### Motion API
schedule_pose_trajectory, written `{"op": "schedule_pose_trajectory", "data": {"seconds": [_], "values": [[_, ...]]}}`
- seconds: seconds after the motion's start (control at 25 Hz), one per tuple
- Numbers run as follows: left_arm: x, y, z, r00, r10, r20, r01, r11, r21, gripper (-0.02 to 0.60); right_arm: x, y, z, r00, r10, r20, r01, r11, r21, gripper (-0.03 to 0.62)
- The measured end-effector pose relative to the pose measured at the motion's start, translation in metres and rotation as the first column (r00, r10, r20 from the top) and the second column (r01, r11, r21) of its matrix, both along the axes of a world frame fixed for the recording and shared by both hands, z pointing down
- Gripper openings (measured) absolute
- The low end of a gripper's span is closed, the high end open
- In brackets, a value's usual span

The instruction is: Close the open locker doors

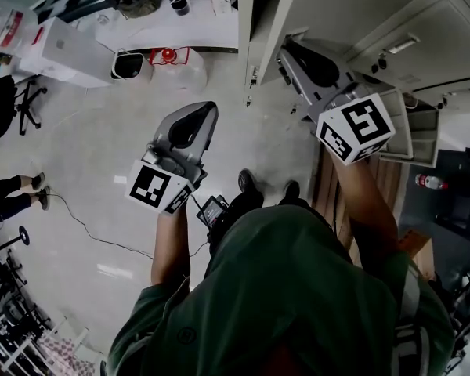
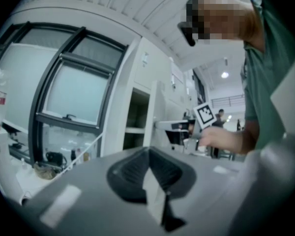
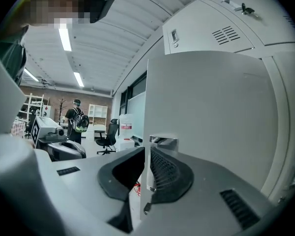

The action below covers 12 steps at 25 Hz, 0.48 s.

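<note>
With the right gripper (image 3: 147, 154) jaws pinching the edge of the locker door (image 3: 211, 107), it is better to swing this door shut steadily; the left gripper (image 2: 148, 156), away from the door, has its jaws closed on nothing.

Dim, grainy head view, faint glare on the floor (image 1: 86, 155). Gripper views bend at black edges; ceiling strips (image 3: 65, 38) flare, the door (image 3: 206, 117) sits evenly lit, foreground soft.
</note>
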State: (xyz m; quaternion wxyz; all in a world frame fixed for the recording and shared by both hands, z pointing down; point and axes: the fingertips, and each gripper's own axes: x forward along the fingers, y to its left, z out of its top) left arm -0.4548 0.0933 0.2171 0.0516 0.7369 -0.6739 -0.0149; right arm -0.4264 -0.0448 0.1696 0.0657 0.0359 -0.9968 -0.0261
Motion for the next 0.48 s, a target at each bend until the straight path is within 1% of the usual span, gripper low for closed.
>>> {"op": "schedule_pose_trajectory", "data": {"seconds": [0.48], "values": [[-0.02,-0.005,0.006,1.0,-0.025,-0.018,0.025,1.0,-0.004,0.002,-0.042,-0.039,0.005,0.999,0.039,-0.004,-0.039,0.999,0.001,0.037]]}}
